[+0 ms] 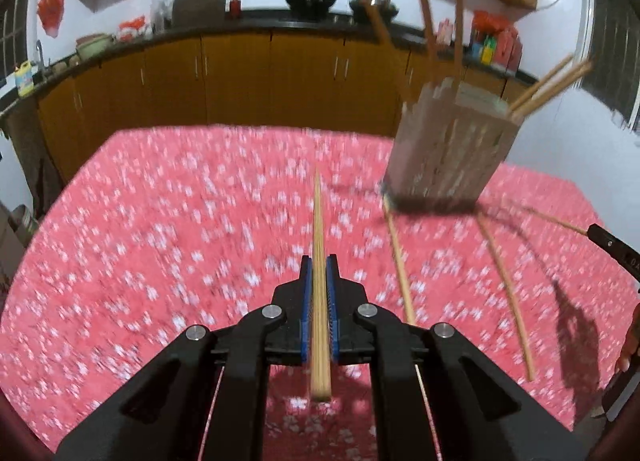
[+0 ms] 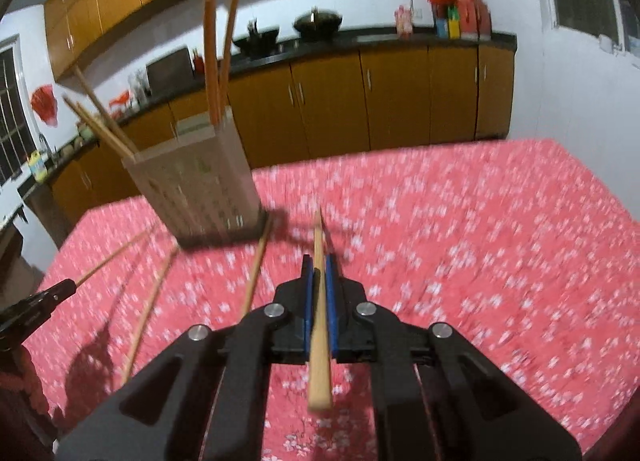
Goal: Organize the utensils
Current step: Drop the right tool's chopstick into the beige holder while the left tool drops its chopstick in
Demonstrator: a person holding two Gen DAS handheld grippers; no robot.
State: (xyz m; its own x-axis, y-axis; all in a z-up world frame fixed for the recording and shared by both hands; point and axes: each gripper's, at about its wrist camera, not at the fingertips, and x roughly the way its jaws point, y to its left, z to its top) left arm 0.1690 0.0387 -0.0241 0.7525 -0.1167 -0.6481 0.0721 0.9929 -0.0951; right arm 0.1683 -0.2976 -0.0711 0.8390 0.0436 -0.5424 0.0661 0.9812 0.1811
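Note:
My left gripper (image 1: 319,261) is shut on a wooden chopstick (image 1: 319,221) that points forward over the red flowered tablecloth (image 1: 160,241). My right gripper (image 2: 319,261) is shut on another chopstick (image 2: 319,301). A slatted wooden holder (image 1: 452,153) stands at the right in the left wrist view and at the left in the right wrist view (image 2: 200,185), with several chopsticks standing in it. Two loose chopsticks lie on the cloth in front of it, one nearer (image 1: 400,265) and one further right (image 1: 508,293); they also show in the right wrist view (image 2: 256,265) (image 2: 150,301).
The right gripper's tip (image 1: 612,245) enters the left wrist view at the right edge; the left gripper's tip (image 2: 44,297) shows at the left of the right wrist view. Orange kitchen cabinets (image 1: 240,81) and a cluttered dark counter (image 1: 280,23) run behind the table.

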